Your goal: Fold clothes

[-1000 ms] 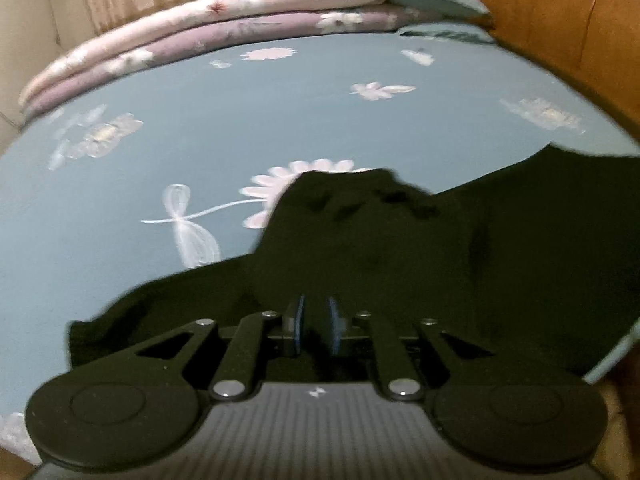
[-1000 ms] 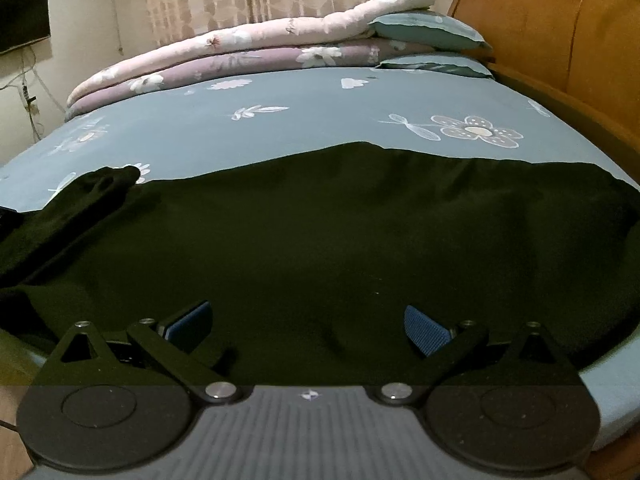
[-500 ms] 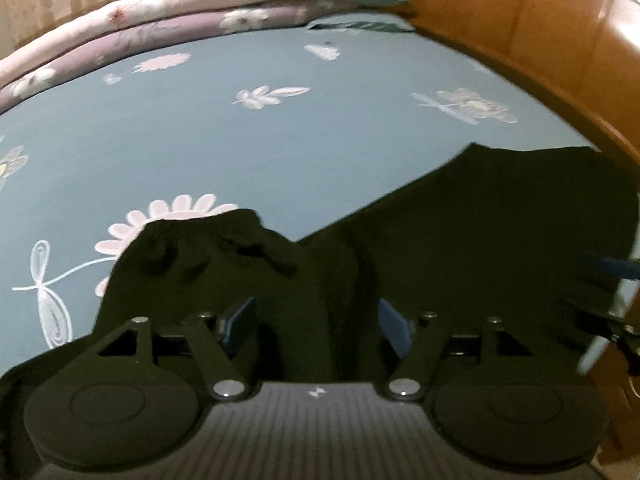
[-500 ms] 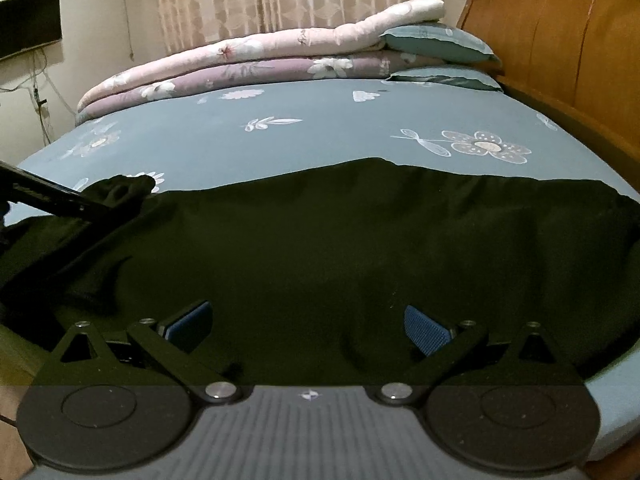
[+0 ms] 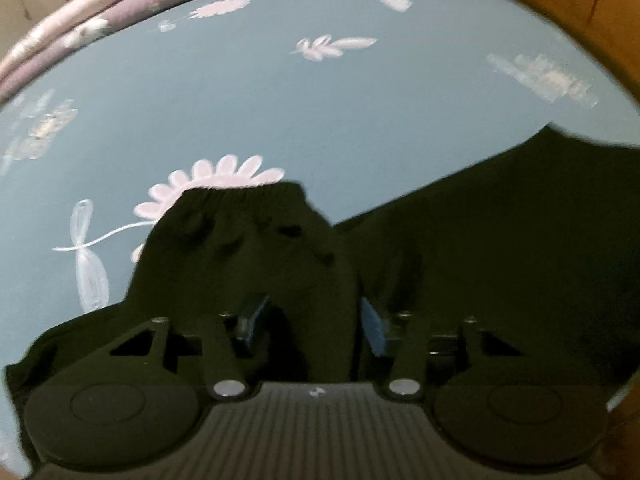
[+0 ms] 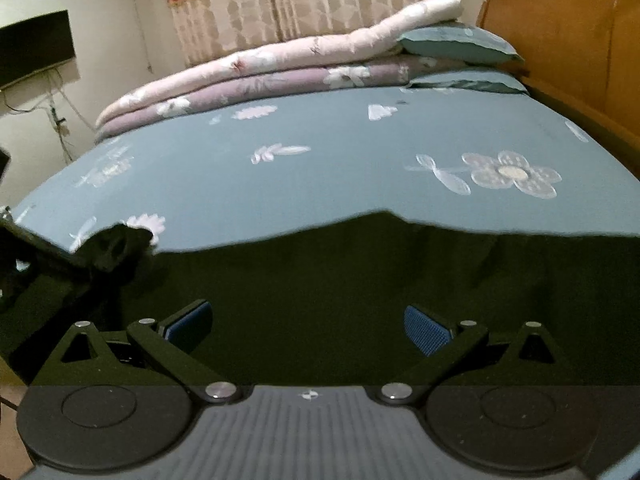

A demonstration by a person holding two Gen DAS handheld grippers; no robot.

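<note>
A black garment lies spread on the blue flowered bedsheet. Its sleeve with a gathered cuff points away from me in the left wrist view. My left gripper is open, with the sleeve's fabric running between its blue-padded fingers. In the right wrist view the garment's body fills the foreground. My right gripper hovers wide open over it, holding nothing. The cuff shows at far left beside the left gripper's dark finger.
Folded pink and purple quilts and teal pillows are stacked at the bed's far side. A wooden headboard runs along the right. A curtain and a wall-mounted black screen stand behind.
The left gripper, shut on the sleeve a second ago, opened and now stands slightly narrower around the sleeve, which lies farther left. The right gripper rose a little, staying open.
</note>
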